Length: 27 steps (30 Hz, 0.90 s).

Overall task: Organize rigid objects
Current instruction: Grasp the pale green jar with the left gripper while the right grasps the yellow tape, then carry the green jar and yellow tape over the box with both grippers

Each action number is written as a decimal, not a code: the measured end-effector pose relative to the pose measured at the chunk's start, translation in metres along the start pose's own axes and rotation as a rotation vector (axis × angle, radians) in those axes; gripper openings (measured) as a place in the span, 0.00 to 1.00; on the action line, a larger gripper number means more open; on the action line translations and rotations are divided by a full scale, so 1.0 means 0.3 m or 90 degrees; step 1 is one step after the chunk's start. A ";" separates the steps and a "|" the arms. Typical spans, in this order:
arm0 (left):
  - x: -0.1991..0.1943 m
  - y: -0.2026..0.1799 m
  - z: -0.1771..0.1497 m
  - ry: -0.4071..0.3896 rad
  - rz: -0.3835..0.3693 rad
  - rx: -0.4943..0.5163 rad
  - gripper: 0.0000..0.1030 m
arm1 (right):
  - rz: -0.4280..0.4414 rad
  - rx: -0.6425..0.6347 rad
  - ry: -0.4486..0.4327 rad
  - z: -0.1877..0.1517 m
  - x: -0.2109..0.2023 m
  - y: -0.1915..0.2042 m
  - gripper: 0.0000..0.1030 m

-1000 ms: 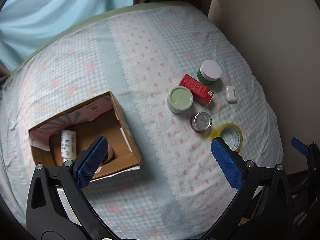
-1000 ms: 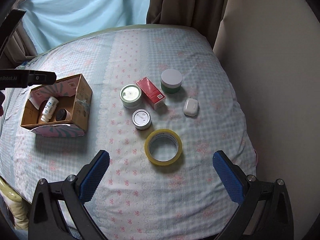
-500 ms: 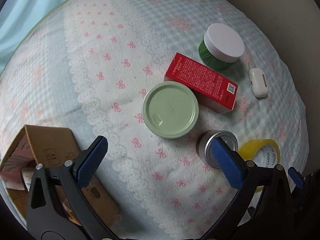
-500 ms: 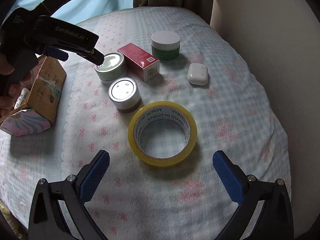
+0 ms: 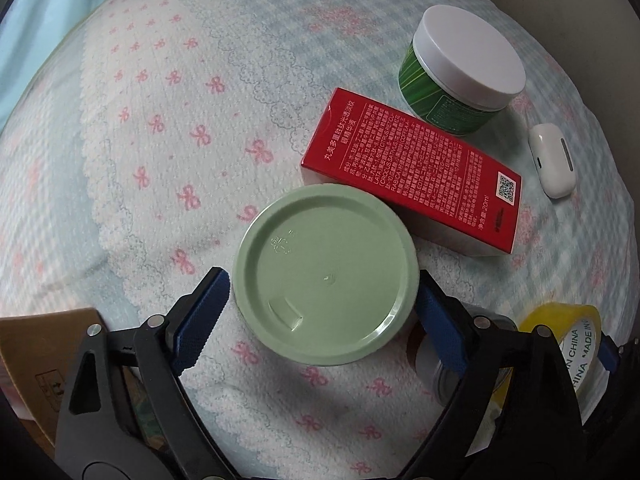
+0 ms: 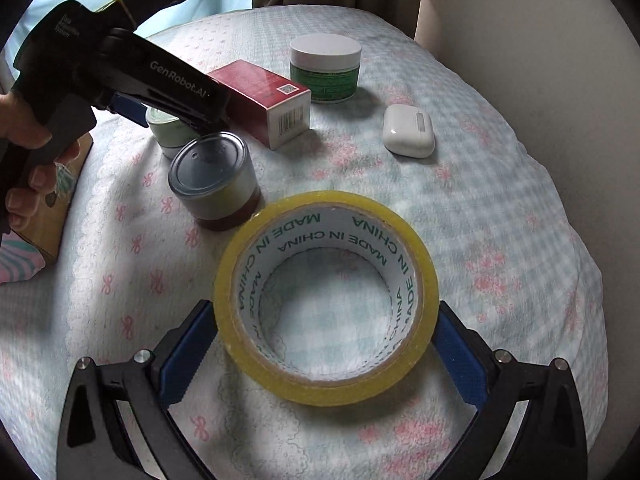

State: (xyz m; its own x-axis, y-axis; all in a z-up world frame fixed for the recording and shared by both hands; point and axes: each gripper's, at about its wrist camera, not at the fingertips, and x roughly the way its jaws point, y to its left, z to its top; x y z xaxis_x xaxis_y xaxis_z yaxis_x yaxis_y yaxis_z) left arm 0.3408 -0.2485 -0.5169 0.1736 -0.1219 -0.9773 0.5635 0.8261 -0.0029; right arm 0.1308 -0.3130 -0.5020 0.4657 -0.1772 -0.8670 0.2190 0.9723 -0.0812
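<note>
- Both grippers have come down toward the bed since a second ago, and each now straddles one item where before they hung wide apart above the spread.
- Left gripper: its jaws are closing around the pale green jar; the blue pads sit just beside the lid's rim on either side, and I cannot tell whether they press on it yet.
- Right gripper: its jaws flank the yellow tape roll, which lies flat near the bed's near edge; the pads look right at its sides, but contact is unclear.
- Just beyond the tape stands a small silver-lidded tin, beside the green jar.
- Behind the jar lies the red carton, touching or nearly touching its rim.
- Farther back stand the white-lidded green tub and, toward the right edge, a white earbud case.
- A cardboard box sits at the left edge, beside the person's hand.
</note>
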 end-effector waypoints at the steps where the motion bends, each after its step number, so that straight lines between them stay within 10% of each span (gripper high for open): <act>1: 0.000 0.005 0.001 -0.002 0.001 0.000 0.78 | -0.001 0.000 0.000 0.004 0.003 0.000 1.00; 27: -0.238 -0.049 -0.061 -0.055 0.005 0.002 0.66 | -0.016 0.007 -0.020 0.072 -0.118 -0.026 0.93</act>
State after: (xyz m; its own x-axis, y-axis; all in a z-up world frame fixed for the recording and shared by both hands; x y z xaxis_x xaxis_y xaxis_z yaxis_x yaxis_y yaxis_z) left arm 0.3053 -0.2419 -0.4508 0.2470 -0.1621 -0.9554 0.5637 0.8260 0.0056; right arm 0.1311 -0.3175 -0.4601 0.4859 -0.2066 -0.8493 0.2399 0.9659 -0.0977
